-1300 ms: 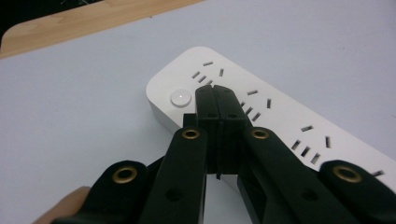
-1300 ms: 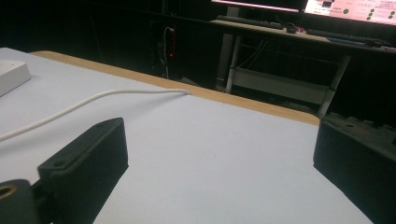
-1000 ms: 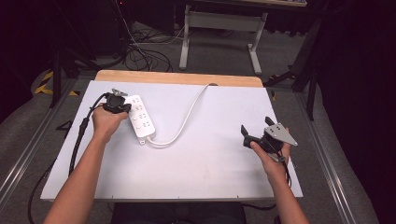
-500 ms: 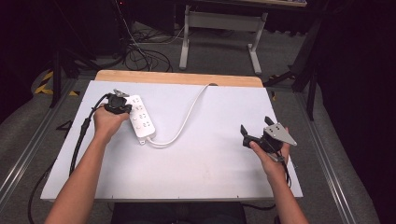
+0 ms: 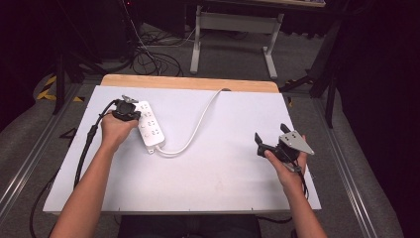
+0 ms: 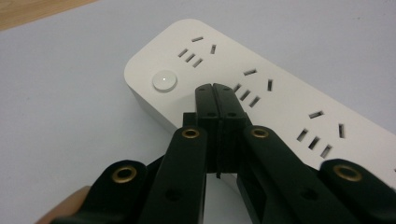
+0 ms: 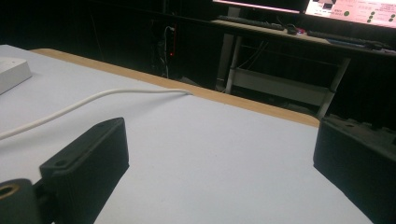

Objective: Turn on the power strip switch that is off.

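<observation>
The white power strip point(image 5: 150, 128) lies on the white table point(image 5: 228, 168), towards its left and far part, with its white cord point(image 5: 195, 130) curving away to the table's far wooden edge. The left gripper point(image 6: 215, 88) has its jaws pressed together with nothing between them, and its joined tips sit over the strip's top face, just beside the round switch button point(image 6: 164, 80) at the strip's end; pinched shut like this they make a single blunt point, which suits pressing a button better than grasping. Whether the tips touch the strip I cannot tell. The right gripper point(image 5: 265, 144) rests well apart from the strip, on its right, jaws spread wide and empty, seemingly kept out of the way.
</observation>
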`<state>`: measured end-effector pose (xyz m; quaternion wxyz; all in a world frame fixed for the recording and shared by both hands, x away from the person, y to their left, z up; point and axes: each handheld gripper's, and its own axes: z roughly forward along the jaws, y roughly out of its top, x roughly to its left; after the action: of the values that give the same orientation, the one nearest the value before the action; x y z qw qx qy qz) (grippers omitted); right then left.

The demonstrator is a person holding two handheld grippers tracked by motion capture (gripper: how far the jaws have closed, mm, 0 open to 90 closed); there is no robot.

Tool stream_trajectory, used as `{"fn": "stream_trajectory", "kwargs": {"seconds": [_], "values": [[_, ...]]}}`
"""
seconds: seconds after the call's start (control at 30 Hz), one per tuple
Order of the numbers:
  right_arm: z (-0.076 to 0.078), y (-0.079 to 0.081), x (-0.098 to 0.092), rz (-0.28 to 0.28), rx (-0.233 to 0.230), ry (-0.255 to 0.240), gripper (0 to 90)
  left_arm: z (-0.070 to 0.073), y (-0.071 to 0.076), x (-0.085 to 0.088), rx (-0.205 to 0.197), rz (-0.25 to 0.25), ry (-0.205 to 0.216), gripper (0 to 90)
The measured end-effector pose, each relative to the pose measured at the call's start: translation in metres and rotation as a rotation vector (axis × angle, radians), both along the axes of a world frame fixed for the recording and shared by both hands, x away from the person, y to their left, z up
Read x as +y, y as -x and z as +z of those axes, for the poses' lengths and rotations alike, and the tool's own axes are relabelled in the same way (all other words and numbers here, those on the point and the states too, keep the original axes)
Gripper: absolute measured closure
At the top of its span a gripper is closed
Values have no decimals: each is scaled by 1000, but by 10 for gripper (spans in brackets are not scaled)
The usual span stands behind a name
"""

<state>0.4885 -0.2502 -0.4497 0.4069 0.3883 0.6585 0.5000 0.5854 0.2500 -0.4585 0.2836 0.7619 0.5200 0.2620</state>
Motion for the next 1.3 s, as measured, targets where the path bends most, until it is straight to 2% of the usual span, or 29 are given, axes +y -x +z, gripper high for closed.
{"fn": "stream_trajectory", "kwargs": {"seconds": [0.1, 0.2, 0.23, 0.3, 0.43, 0.5, 0.67, 1.0, 1.3], "values": [[0, 0, 0, 0, 0, -2, 37, 0, 0, -1, 2, 9, 4, 900], [2, 2, 0, -2, -8, -3, 37, 0, -1, -2, 0, 8, -15, 900], [2, 2, 0, 1, -10, -1, 37, 1, -2, -3, 21, 10, -3, 900], [2, 2, -1, 3, -8, -1, 37, 1, -3, -3, 30, 17, 4, 900], [3, 3, -1, 3, -14, -9, 37, 0, -1, -5, 14, 18, -20, 900], [4, 3, -2, -2, -12, -7, 37, 1, -2, -5, 23, 22, -4, 900], [4, 4, -3, -2, -10, -10, 37, 1, -2, -3, 22, 16, -3, 900], [4, 5, -2, 0, -13, -10, 39, 1, -3, -1, 36, 24, 31, 900], [3, 4, -1, 2, -7, -7, 39, 2, -3, -1, 37, 22, 34, 900]]}}
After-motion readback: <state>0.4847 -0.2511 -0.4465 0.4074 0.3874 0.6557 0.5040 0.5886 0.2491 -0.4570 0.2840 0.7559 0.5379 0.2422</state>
